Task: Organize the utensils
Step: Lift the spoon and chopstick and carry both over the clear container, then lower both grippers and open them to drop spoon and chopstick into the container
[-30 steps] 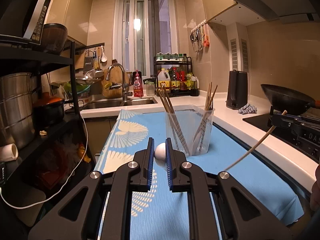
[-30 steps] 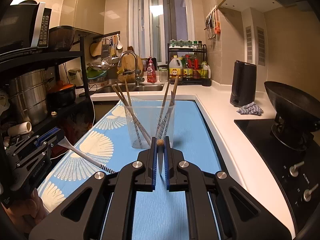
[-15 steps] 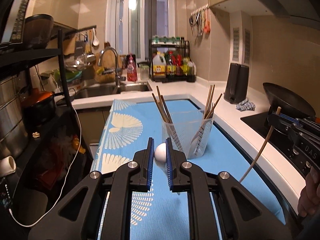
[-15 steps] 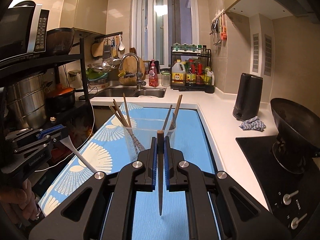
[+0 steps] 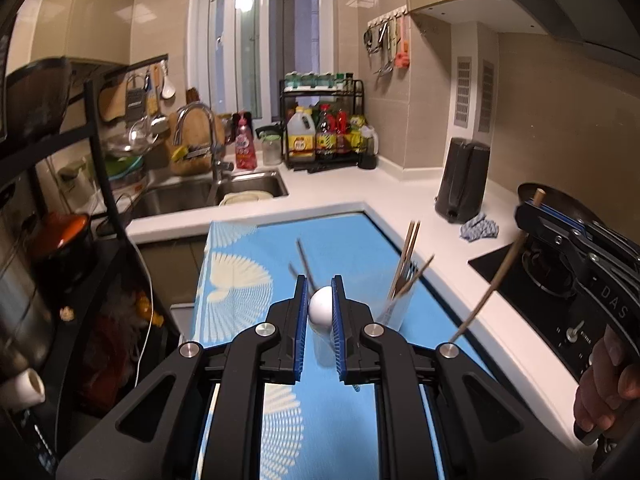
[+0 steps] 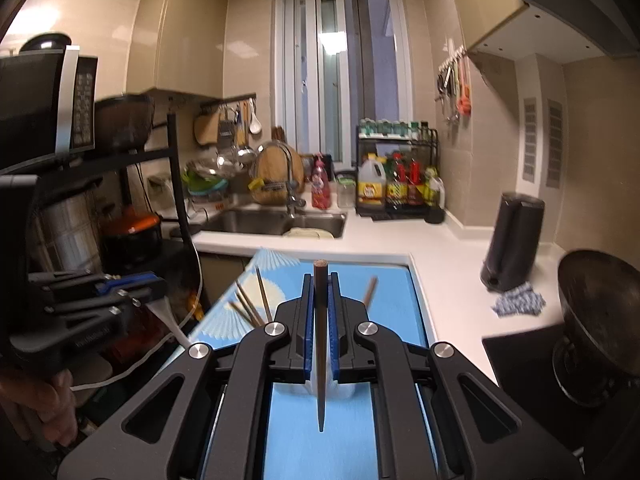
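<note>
Wooden chopstick (image 6: 320, 344), light and stiff, pinched mid-length by the right gripper (image 6: 320, 320); left gripper (image 5: 320, 312) pinches a slippery white spoon (image 5: 321, 311).

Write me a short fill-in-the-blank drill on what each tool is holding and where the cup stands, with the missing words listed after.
1. The left tool is shut on a white ____.
2. The right tool grips a single brown ____, its point hanging down.
3. The clear cup of chopsticks stands on a ____ mat with white shell patterns.

Missing words: spoon; chopstick; blue
</note>
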Motion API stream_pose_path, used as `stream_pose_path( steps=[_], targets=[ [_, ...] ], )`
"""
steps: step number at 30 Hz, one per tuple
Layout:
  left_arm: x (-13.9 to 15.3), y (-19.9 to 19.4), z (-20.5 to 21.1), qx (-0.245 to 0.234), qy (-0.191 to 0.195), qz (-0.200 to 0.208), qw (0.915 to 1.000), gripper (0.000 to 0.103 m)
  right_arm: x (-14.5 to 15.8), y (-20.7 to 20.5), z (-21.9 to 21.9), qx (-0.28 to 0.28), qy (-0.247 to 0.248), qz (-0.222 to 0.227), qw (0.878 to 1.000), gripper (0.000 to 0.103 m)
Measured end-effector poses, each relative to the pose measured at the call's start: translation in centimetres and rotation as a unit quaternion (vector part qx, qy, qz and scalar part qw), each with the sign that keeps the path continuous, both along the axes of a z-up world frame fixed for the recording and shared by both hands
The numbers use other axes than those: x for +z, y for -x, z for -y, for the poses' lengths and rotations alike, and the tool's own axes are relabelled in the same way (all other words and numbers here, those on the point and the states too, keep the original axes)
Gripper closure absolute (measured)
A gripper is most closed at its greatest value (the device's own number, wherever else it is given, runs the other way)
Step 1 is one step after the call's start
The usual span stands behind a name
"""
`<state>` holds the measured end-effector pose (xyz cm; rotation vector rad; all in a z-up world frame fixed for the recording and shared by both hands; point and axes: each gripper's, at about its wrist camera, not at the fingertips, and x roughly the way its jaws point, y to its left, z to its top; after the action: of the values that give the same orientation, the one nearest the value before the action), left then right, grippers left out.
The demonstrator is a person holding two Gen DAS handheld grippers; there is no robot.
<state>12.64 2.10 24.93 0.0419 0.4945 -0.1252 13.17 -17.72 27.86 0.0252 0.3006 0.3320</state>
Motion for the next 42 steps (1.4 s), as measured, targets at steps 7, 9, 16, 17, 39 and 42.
stream_pose_path(
  steps=[7,9,16,17,39,42],
  targets=[
    [3.4,-4.8,1.2,0.002,-0.004,0.039,0.9992,0.091,3.8,-4.1,-1.1,-0.004,-0.015,0.049,0.999,0.097],
    [2.8,-6.4,1.5,0.006,-0.005,0.034,0.9994,0.091,3.3,-5.6,-1.3,-0.011,-0.017,0.051,0.999,0.097],
    [-1.9,-10.9,2.9,-0.001,-0.018,0.003,0.9998,0.091,-1.8,-10.7,-1.6,-0.007,-0.02,0.013,1.0,0.097],
    [-2.8,-11.4,3.0,-0.004,-0.019,-0.004,0.9998,0.091,-2.6,-11.3,-1.6,-0.008,-0.019,0.005,1.0,0.097],
    [-2.1,-5.0,2.7,0.005,-0.006,0.029,0.9995,0.069,-3.6,-5.0,0.1,-0.01,-0.006,-0.014,1.0,0.076],
    [-2.1,-3.1,2.4,0.007,0.007,0.035,0.9993,0.061,-3.5,-2.2,0.7,-0.012,-0.004,-0.003,1.0,0.065]
  ],
)
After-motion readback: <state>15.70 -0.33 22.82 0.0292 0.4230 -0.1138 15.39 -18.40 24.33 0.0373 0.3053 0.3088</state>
